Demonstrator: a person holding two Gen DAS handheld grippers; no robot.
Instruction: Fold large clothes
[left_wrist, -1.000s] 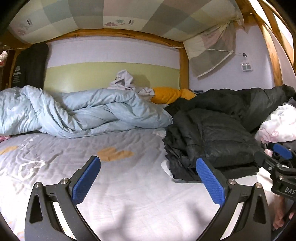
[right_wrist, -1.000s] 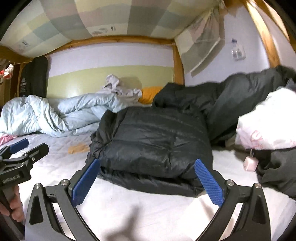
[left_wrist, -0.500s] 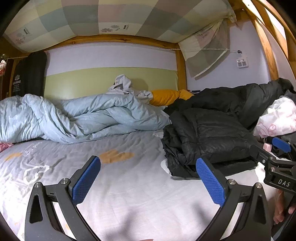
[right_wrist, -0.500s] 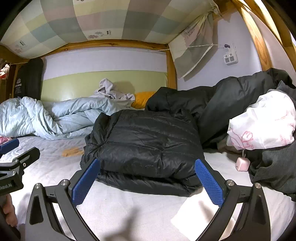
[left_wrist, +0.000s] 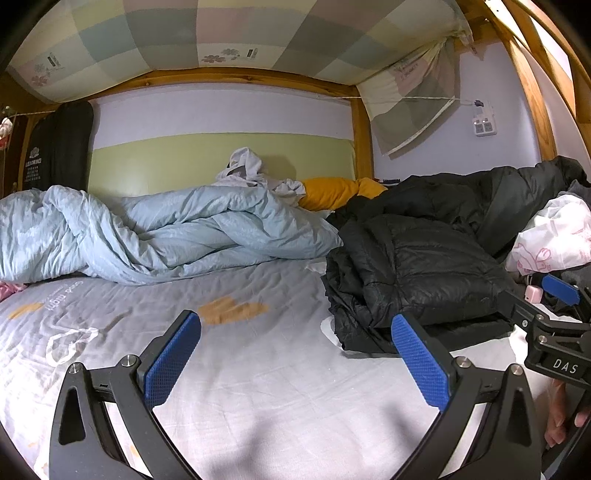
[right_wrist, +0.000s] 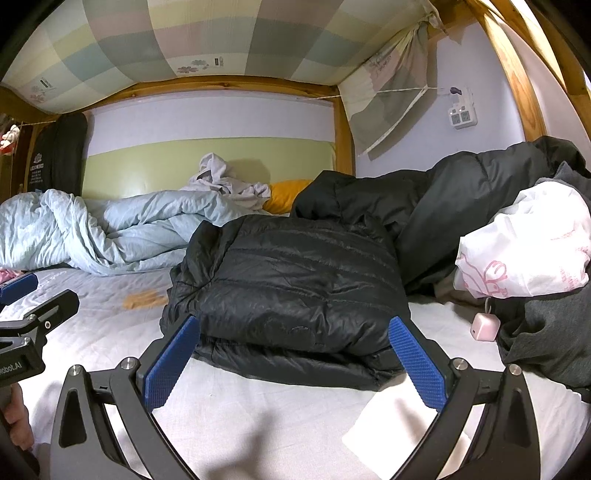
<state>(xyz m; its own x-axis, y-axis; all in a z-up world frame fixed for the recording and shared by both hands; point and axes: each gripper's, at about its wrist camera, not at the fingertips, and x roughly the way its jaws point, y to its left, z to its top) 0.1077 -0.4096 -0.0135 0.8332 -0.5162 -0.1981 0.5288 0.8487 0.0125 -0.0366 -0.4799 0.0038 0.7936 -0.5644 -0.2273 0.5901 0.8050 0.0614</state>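
The black quilted down jacket lies folded into a thick bundle on the bed sheet, toward the right side of the bed, beside the crumpled light-blue duvet. The right gripper hovers just in front of it, blue pads spread wide and holding nothing. The left gripper, equally spread and empty, hangs over bare sheet left of the jacket. A larger dark coat is heaped behind it, a white plastic bag and a small pink charger to its right
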